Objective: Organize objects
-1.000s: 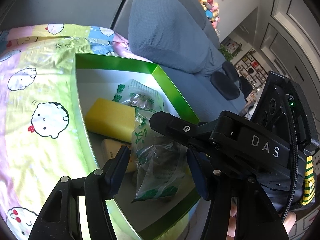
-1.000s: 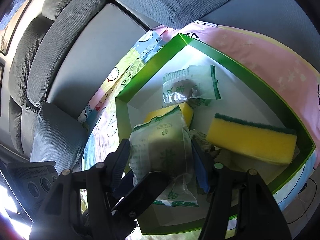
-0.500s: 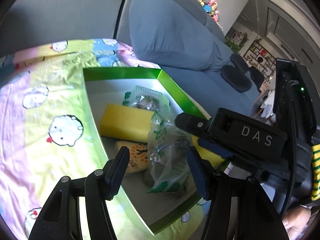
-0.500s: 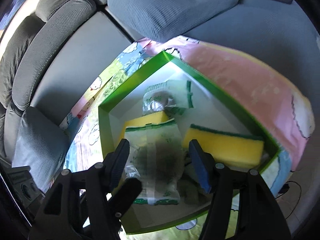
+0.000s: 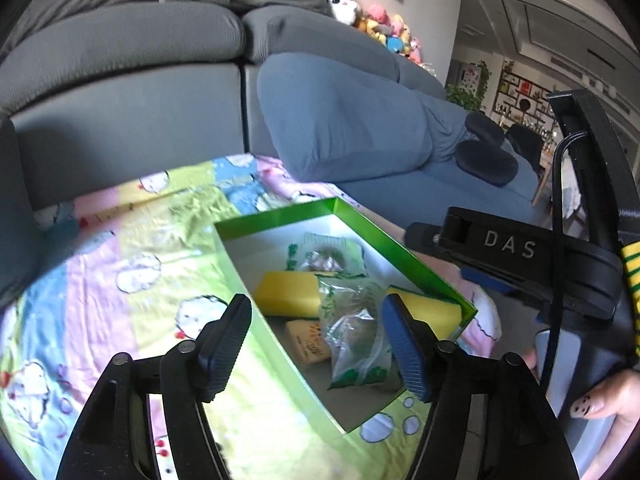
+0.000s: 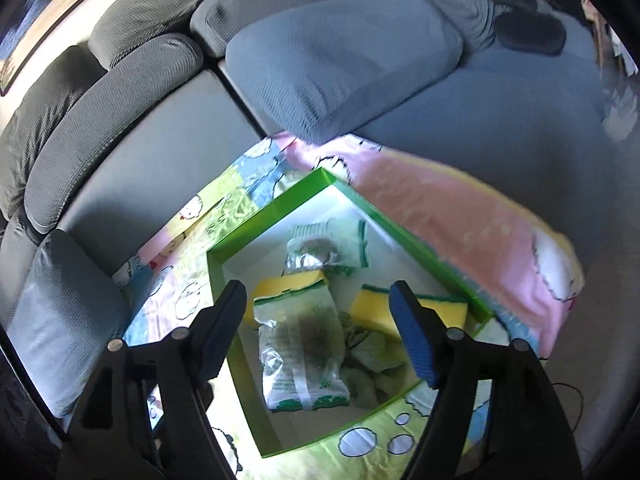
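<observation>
A green box (image 5: pixel 384 236) (image 6: pixel 272 216) lies on a cartoon-print blanket. Inside lie two yellow sponges (image 5: pixel 286 294) (image 6: pixel 372 308), two clear green-printed snack bags (image 5: pixel 356 332) (image 6: pixel 300 344), a second bag at the far end (image 6: pixel 324 244), a small orange packet (image 5: pixel 308 340) and a green cloth (image 6: pixel 372 364). My left gripper (image 5: pixel 316 344) is open and empty above the box. My right gripper (image 6: pixel 316 336) is open and empty above the box; it also shows at the right of the left wrist view (image 5: pixel 508 248).
The blanket (image 5: pixel 120 288) (image 6: pixel 460 216) covers a grey sofa seat. Sofa cushions (image 5: pixel 344 116) (image 6: pixel 340 52) rise behind the box. A dark neck pillow (image 5: pixel 486 160) lies on the seat to the right. Plush toys (image 5: pixel 376 20) sit on the sofa back.
The right gripper opened and let the near snack bag drop into the box. Both grippers have pulled up and back from the box.
</observation>
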Tool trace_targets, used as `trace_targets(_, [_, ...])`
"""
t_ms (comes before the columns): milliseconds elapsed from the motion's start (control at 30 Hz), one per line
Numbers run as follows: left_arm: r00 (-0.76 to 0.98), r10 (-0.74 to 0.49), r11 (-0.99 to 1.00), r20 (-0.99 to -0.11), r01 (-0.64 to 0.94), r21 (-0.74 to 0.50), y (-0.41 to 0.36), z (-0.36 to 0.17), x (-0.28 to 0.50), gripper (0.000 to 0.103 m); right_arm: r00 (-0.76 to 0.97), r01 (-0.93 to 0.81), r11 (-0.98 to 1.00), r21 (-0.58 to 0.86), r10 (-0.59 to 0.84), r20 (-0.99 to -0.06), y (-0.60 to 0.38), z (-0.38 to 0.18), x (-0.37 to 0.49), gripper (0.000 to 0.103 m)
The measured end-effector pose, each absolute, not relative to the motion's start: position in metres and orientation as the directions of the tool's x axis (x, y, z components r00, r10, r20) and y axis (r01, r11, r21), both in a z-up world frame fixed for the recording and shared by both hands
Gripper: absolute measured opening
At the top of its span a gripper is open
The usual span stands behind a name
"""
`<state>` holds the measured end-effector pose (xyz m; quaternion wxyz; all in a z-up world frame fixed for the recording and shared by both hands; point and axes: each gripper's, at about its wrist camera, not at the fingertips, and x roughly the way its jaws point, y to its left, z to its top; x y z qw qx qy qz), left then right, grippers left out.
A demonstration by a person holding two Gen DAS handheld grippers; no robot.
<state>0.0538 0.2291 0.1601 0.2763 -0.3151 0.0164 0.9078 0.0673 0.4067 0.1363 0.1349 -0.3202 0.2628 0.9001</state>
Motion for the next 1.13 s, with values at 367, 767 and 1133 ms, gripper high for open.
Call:
trace_targets(367, [-0.717, 0.469, -0.868, -0.515, -0.483, -0.117, 0.205, 0.180, 0.063, 0.079, -0.798, -0.415, -0.835, 0.362, 0.143, -0.585, 0.392, 0.162, 0.089, 0.085])
trace_targets(767, [-0.695, 0.502, -0.858, -0.514, -0.473, -0.199, 0.176, 0.185, 0.061, 0.080, -0.819, -0.381, -0.870, 0.314, 0.160, -0.550, 0.362, 0.180, 0.098, 0.094])
trace_targets(1133, [-0.659, 0.529, -0.844, -0.534, -0.476, -0.249, 0.160, 0.177, 0.059, 0.080, -0.777, -0.434, -0.876, 0.210, 0.246, -0.579, 0.341, 0.182, 0.099, 0.098])
